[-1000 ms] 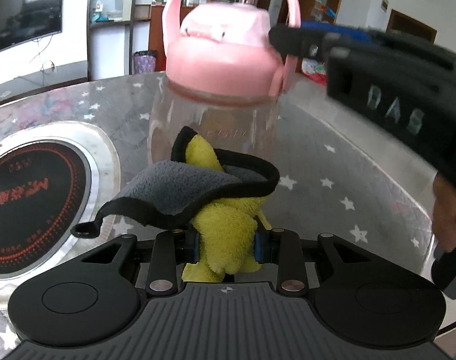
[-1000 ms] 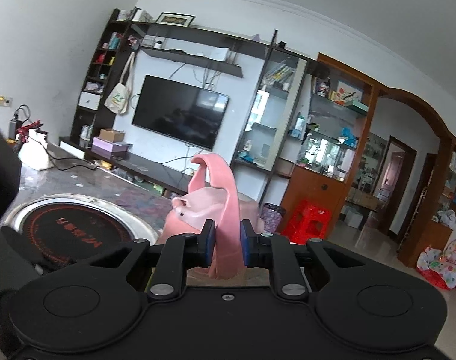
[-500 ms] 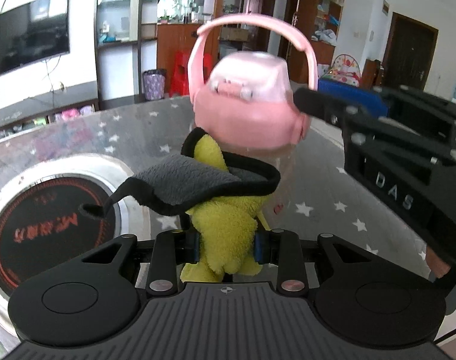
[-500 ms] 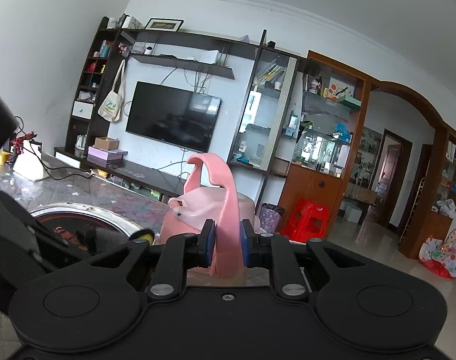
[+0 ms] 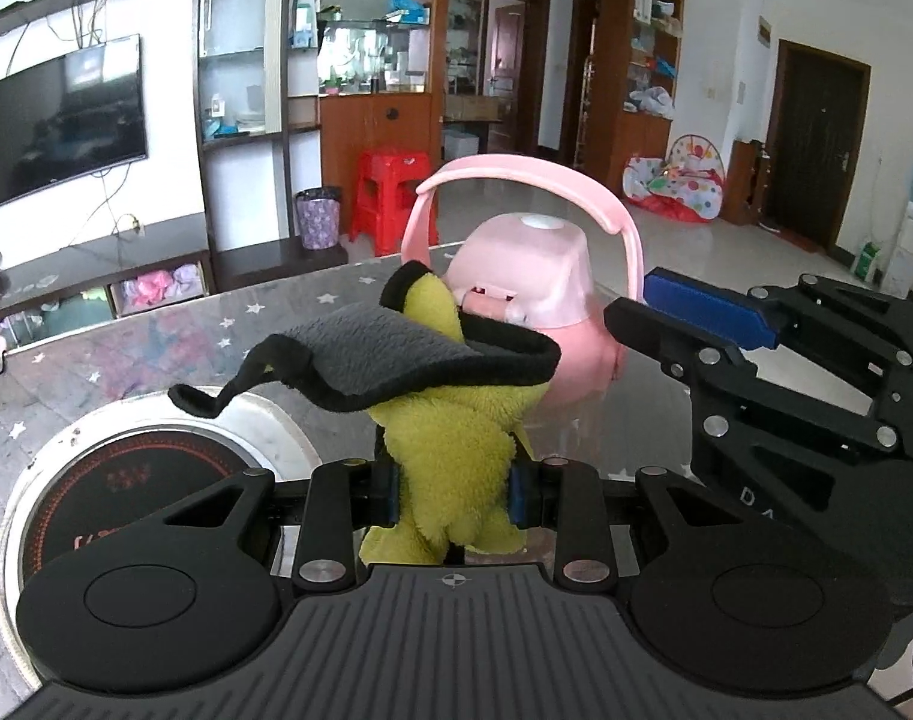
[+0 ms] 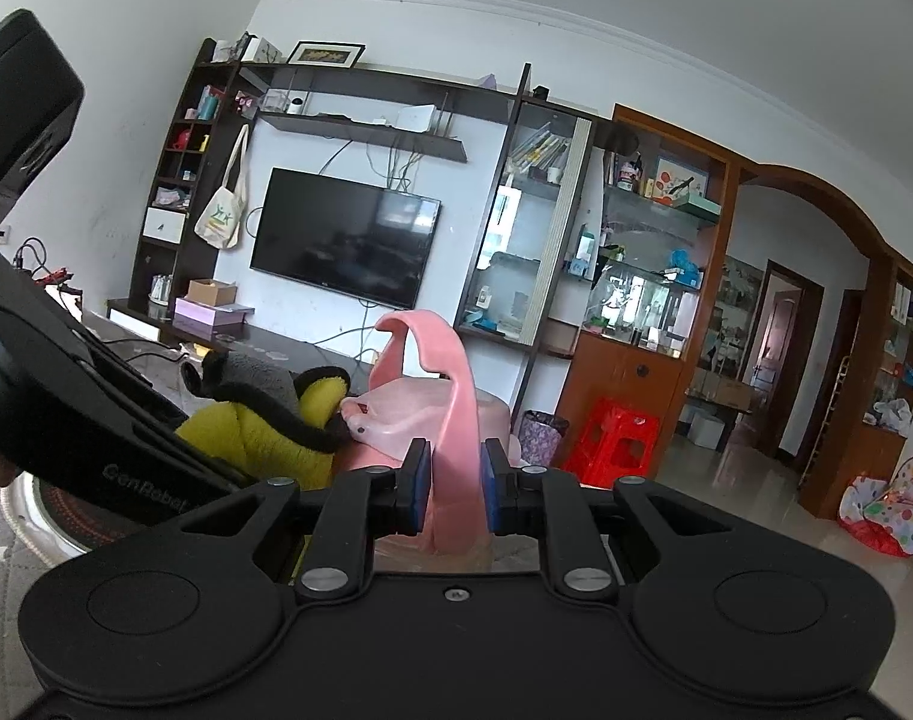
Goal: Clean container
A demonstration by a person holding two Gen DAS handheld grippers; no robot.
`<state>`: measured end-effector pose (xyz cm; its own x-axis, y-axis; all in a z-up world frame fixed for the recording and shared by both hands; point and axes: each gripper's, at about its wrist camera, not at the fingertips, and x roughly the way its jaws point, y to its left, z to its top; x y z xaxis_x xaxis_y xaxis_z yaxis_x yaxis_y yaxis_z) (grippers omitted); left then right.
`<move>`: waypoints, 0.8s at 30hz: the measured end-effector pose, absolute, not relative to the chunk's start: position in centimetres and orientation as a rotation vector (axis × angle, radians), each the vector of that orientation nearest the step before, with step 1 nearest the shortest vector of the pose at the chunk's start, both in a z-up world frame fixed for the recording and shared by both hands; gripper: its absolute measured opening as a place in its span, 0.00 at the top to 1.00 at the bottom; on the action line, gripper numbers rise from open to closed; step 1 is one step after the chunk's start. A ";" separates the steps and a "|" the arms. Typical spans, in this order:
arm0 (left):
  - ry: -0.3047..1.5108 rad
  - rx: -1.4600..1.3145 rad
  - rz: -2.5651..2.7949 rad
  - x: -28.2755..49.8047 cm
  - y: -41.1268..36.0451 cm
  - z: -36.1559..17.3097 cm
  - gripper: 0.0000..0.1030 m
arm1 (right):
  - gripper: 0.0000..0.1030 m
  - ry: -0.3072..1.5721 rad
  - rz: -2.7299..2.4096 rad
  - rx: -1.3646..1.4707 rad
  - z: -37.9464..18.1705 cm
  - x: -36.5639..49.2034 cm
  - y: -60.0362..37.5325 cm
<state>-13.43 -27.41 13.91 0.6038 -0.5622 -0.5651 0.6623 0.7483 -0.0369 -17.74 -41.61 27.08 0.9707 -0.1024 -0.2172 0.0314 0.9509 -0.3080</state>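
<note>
A clear bottle with a pink lid (image 5: 525,276) and a pink carry handle (image 5: 516,177) stands over the star-patterned table. My left gripper (image 5: 453,495) is shut on a yellow and grey cloth (image 5: 432,372), whose folded top lies against the near side of the lid. In the right wrist view my right gripper (image 6: 455,483) is shut on the pink handle (image 6: 450,408), with the lid (image 6: 408,414) just beyond and the cloth (image 6: 264,414) pressed to its left. The bottle's clear body is mostly hidden behind the cloth.
A round induction hob (image 5: 114,480) is set into the table (image 5: 156,348) at the left. The right gripper's black body (image 5: 816,396) fills the right of the left wrist view. Beyond the table's far edge are a red stool (image 5: 390,192), a bin (image 5: 317,217) and a TV wall.
The left gripper has risen with the cloth, from the bottle's clear body up to the pink lid. The right gripper keeps its hold on the handle and has shifted a little sideways.
</note>
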 end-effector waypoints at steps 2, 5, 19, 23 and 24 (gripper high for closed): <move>0.587 0.187 -0.718 -13.5 -27.6 13.7 0.69 | 0.81 0.234 -0.067 -0.305 27.4 -17.7 -41.9; 0.596 0.182 -0.726 -13.8 -27.6 13.2 0.69 | 0.81 0.233 -0.068 -0.304 27.7 -17.8 -42.2; 0.683 0.171 -0.714 -13.3 -27.1 9.9 0.69 | 0.81 0.244 -0.069 -0.298 28.9 -16.3 -42.5; 0.709 0.171 -0.709 -13.1 -27.0 9.0 0.69 | 0.81 0.243 -0.070 -0.295 29.2 -15.9 -42.3; 0.714 0.171 -0.708 -13.0 -27.0 8.8 0.69 | 0.81 0.243 -0.071 -0.295 29.2 -15.9 -42.3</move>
<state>-13.04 -27.01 8.81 0.5366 -0.5358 -0.6519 0.6477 0.7567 -0.0888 -15.88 -42.34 29.17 0.9683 -0.1043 -0.2271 0.0334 0.9546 -0.2961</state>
